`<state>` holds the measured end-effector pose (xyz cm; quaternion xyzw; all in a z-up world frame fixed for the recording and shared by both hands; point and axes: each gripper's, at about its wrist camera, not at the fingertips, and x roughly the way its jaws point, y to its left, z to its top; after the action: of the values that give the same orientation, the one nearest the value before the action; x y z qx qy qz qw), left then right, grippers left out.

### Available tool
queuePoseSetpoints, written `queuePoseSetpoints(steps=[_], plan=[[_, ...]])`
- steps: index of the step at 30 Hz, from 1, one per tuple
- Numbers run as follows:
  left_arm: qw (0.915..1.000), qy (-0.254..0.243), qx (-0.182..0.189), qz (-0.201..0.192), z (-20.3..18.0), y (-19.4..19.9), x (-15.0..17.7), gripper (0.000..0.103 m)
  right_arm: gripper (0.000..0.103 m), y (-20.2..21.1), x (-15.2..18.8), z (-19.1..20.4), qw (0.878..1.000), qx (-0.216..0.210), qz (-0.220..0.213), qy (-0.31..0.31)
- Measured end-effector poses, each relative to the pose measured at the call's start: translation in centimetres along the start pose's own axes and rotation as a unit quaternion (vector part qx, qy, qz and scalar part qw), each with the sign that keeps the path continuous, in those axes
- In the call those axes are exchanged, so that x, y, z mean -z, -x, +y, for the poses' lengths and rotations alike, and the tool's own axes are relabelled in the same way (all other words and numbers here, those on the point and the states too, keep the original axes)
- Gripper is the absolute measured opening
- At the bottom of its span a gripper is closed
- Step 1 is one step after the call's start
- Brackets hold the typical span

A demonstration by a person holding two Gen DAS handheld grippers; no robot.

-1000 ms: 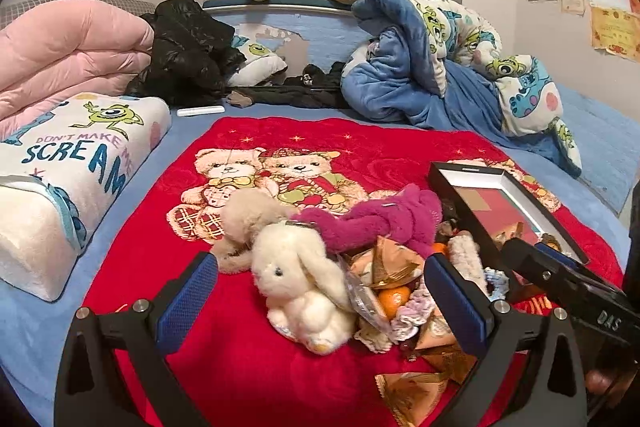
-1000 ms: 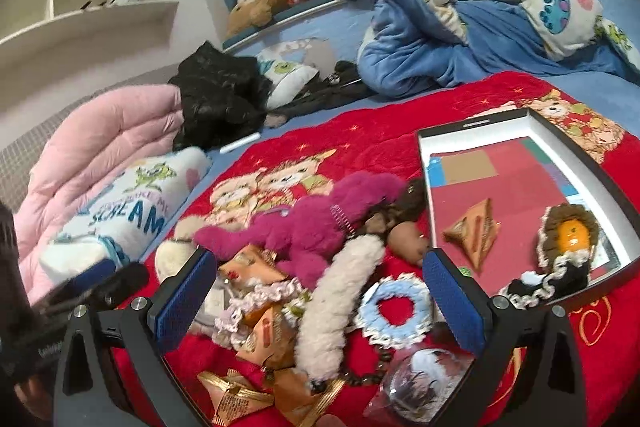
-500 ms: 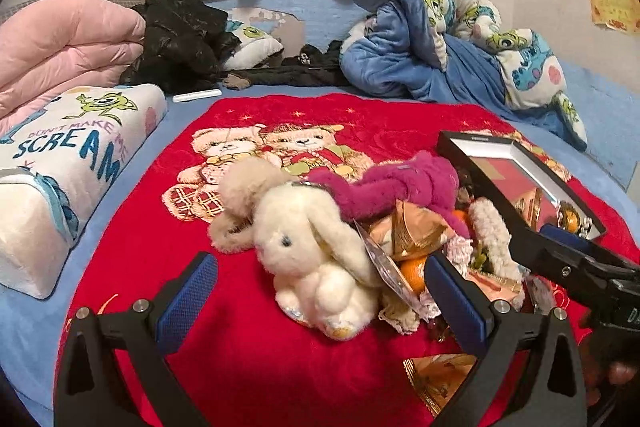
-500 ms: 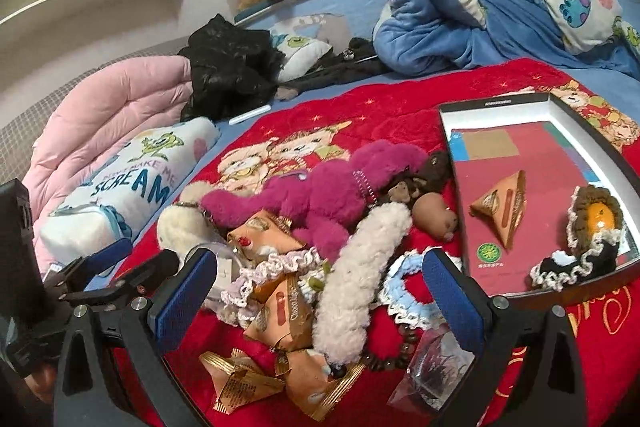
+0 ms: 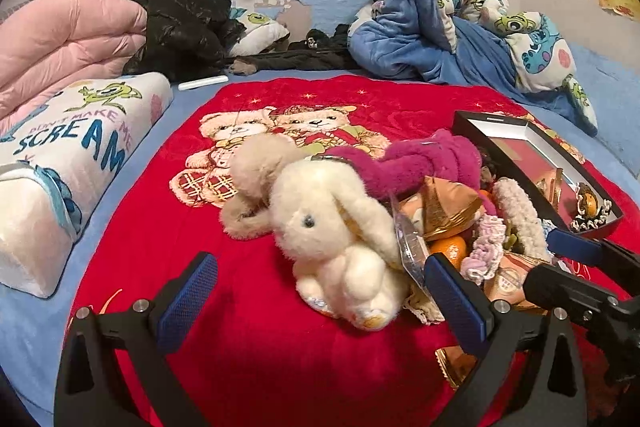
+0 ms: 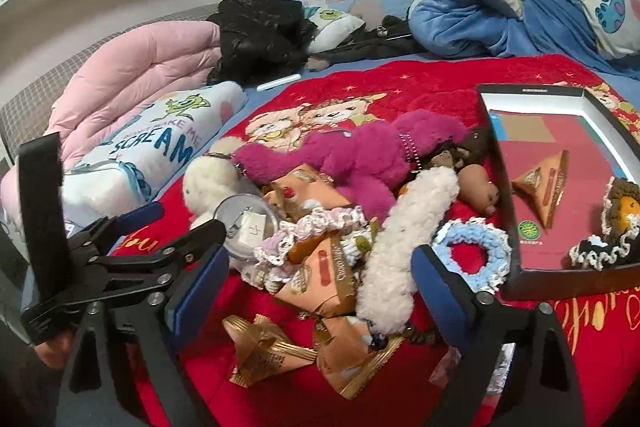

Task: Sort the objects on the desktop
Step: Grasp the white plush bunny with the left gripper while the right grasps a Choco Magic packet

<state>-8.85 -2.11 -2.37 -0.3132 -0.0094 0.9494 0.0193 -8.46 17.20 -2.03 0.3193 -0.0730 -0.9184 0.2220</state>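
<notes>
1. On the bed, seen from the left wrist, the left hand-held gripper (image 5: pixel 320 299) is hanging wide open over the red teddy-bear blanket (image 5: pixel 256 347), gripping nothing.
2. Between its blue-padded fingers (image 5: pixel 188 299), just ahead, a cream plush rabbit (image 5: pixel 332 239) is sitting at the left edge of a heap of small things.
3. Behind the rabbit a magenta plush toy (image 5: pixel 416 163) is lying across the heap, touching a gold-foil triangular snack packet (image 5: pixel 440 207) and an orange mandarin (image 5: pixel 450 251).
4. Further right, a black-rimmed shallow box with a red floor (image 5: pixel 500 119) is resting on the blanket; the right hand-held gripper (image 5: pixel 568 263) is showing just beside its near corner.
5. From the right wrist, the right hand-held gripper (image 6: pixel 320 283) is likewise standing wide open and empty above the heap.
6. A long white fleecy tube (image 6: pixel 404 255) and a light-blue crocheted scrunchie (image 6: pixel 472 259) are lying between its fingers.
7. Inside the box (image 6: pixel 532 93) a triangular packet (image 6: pixel 544 183) is lying, apart from a brown-and-orange crocheted piece (image 6: pixel 624 203).
8. At left the left hand-held gripper (image 6: pixel 180 227) is spreading open near a round clear plastic lid (image 6: pixel 248 227).
</notes>
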Motion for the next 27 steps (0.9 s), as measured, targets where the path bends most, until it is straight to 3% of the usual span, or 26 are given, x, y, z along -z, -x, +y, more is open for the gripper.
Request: queuePoseSetpoints(steps=[15,20,27], plan=[[0.9991,-0.038,0.017,0.012,-0.8,0.0,0.8,0.103,0.083,0.4,-0.2,0.7,0.999,-0.048,-0.001,0.007],[0.9985,-0.039,0.022,0.030,-0.7,-1.0,1.0,0.103,0.082,-0.4,0.0,1.0,0.998,-0.053,0.023,0.010],[0.9977,-0.047,0.030,0.039,-1.0,-2.0,0.7,0.103,0.064,-2.1,0.7,0.0,0.997,-0.029,0.068,-0.006]])
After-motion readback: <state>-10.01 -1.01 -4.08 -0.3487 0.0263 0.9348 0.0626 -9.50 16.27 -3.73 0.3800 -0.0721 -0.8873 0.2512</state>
